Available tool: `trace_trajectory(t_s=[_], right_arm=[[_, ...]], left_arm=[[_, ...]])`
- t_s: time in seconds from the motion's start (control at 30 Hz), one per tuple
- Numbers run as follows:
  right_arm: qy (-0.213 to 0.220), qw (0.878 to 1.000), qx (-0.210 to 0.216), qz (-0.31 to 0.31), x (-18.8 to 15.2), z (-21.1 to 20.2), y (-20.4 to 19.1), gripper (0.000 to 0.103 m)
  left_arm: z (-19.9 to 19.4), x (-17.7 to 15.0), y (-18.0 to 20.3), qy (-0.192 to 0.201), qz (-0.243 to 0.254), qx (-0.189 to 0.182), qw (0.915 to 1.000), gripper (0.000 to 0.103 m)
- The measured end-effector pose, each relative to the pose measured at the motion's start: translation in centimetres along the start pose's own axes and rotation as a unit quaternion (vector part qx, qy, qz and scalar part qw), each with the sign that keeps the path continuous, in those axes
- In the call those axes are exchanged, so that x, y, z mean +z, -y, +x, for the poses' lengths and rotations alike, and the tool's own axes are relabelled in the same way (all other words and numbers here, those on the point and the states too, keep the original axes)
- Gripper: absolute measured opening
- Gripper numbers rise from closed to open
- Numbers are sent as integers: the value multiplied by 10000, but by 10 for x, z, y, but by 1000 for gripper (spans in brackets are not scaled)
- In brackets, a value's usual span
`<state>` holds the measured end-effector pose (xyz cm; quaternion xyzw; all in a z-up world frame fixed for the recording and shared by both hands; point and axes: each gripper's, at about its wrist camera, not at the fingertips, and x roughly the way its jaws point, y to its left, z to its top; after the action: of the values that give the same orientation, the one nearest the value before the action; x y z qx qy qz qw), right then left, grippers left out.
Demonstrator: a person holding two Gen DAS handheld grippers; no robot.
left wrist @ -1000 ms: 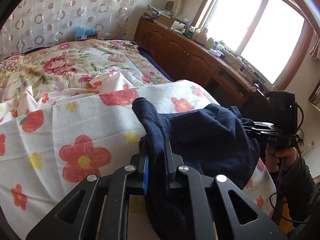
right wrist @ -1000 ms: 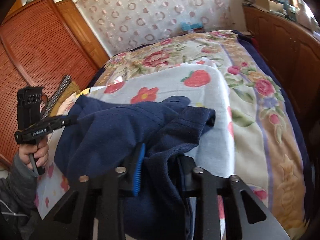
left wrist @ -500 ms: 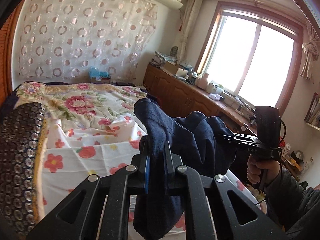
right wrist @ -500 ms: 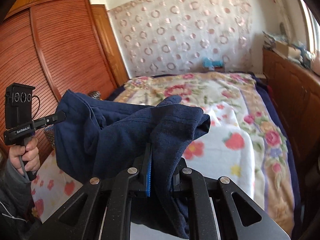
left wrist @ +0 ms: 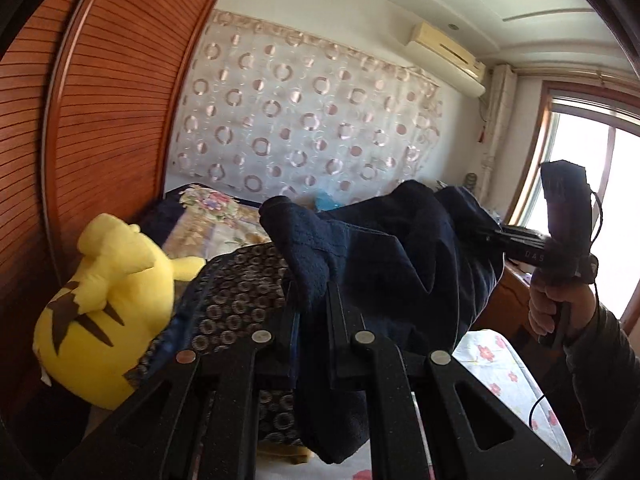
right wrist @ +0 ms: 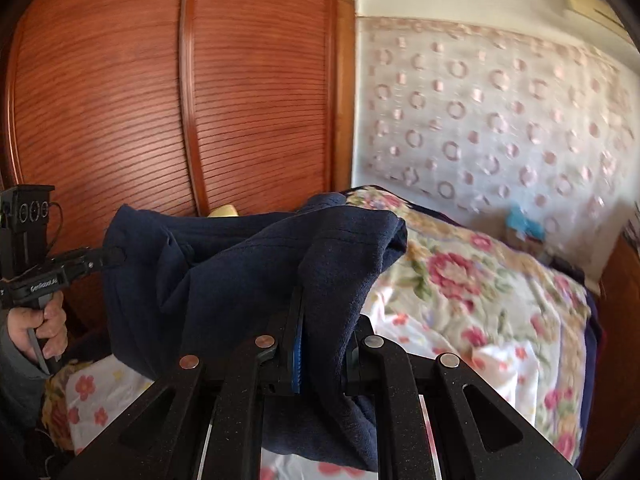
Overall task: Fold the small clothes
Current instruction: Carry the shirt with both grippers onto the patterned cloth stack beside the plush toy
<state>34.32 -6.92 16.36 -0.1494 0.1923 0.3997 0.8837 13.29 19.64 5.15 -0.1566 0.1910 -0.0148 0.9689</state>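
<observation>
Garment: we see one navy garment (left wrist: pixel 384 264) slung between the two tools, lifted off the bed (right wrist: pixel 480 304), its lower folds hanging toward the bottom of both frames.
Long axis: it runs roughly side to side, sagging a little in the middle.
Left hand-held gripper (left wrist: pixel 311 320): pressed together on one end of the cloth, at lower centre of its own view; in the right view it enters from the left edge (right wrist: pixel 108 258).
Right hand-held gripper (right wrist: pixel 320 344): pinching the other end, a blue pad showing beside the fabric; in the left view it sits at right (left wrist: pixel 496 236), held by a hand (left wrist: pixel 552 304).
Edges: a slatted wardrobe (right wrist: pixel 160 92) fills the upper left of both views, close behind the cloth.
Open room: the floral bed lies free at right in the right view.
Left view only: we find a yellow plush toy (left wrist: pixel 104 300) at lower left beside a dark circle-patterned cover (left wrist: pixel 236 296), a window (left wrist: pixel 600 200) at right and an air conditioner (left wrist: pixel 444 56) at upper right.
Right view only: the left hand (right wrist: pixel 44 328) on its grip; the frame is blurred.
</observation>
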Motion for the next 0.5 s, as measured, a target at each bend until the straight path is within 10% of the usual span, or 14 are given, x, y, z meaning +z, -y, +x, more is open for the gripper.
trace_trajectory(t_s=[0.5], right_arm=[[-739, 9901, -14, -1197, 90, 203, -66, 12]], left_arm=[[21, -65, -60, -649, -425, 645, 9949, 11]])
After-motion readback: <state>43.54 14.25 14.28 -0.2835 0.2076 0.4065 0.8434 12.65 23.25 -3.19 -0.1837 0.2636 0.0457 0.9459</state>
